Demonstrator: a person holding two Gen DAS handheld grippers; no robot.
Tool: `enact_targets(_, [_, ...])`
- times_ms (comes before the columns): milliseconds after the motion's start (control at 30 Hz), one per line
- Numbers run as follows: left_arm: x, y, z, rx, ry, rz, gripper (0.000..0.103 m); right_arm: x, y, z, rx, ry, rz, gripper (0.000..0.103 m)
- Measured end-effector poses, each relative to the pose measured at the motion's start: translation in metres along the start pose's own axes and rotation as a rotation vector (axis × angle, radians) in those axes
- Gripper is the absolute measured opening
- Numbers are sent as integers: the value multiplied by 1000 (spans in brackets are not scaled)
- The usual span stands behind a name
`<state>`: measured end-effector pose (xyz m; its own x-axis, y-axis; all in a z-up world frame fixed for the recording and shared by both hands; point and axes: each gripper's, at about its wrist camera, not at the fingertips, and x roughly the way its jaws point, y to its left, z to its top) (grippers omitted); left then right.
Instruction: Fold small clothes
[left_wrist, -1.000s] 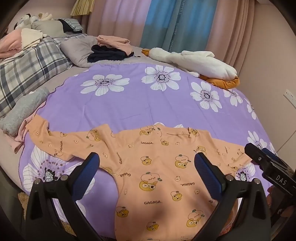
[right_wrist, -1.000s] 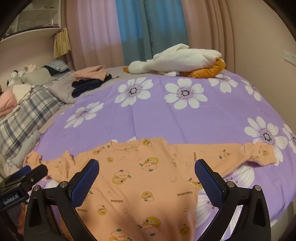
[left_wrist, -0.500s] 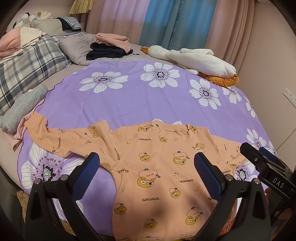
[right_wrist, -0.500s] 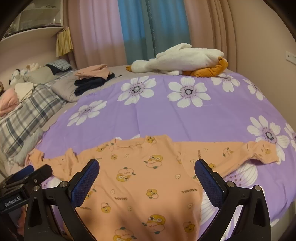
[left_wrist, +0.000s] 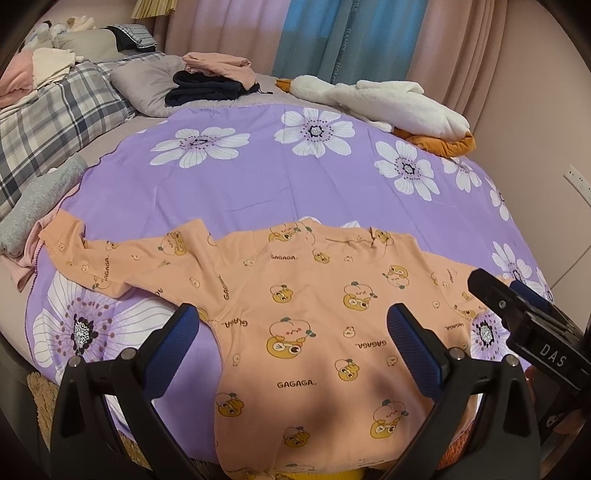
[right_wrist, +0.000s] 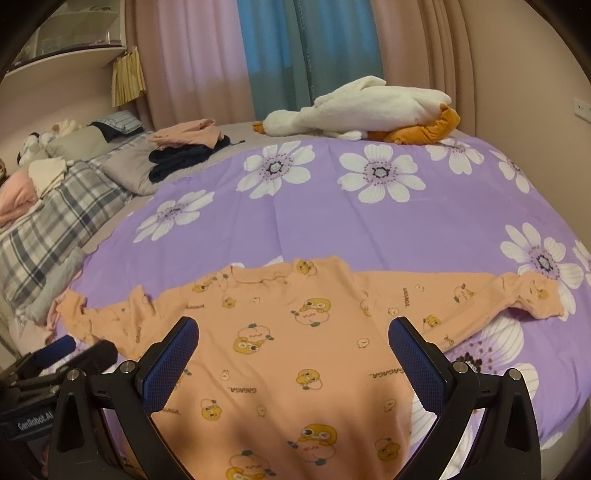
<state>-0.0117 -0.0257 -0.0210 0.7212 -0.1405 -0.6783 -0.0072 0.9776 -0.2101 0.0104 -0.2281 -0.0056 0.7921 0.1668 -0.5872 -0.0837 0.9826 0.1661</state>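
Orange cotton: the small shirt lies flat on the purple flowered sheet, sleeves spread sideways, hem hanging over the near edge
Left wrist view: left gripper hovers over the shirt's body, blue pads wide apart, holding nothing; left sleeve runs off to its left, closer to this hand
Right wrist view: right gripper likewise gapes empty above the shirt; right sleeve stretches away rightward, nearer this hand
Long axis: cuff to cuff, crosswise to both tongs
Texture: soft, thin knit, printed with cartoon faces, lightly wrinkled
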Motion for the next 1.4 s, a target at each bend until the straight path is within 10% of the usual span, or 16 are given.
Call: enact_targets(1400, [1, 3, -5, -4, 25, 3, 101, 5, -5, -3, 45, 8, 43, 102])
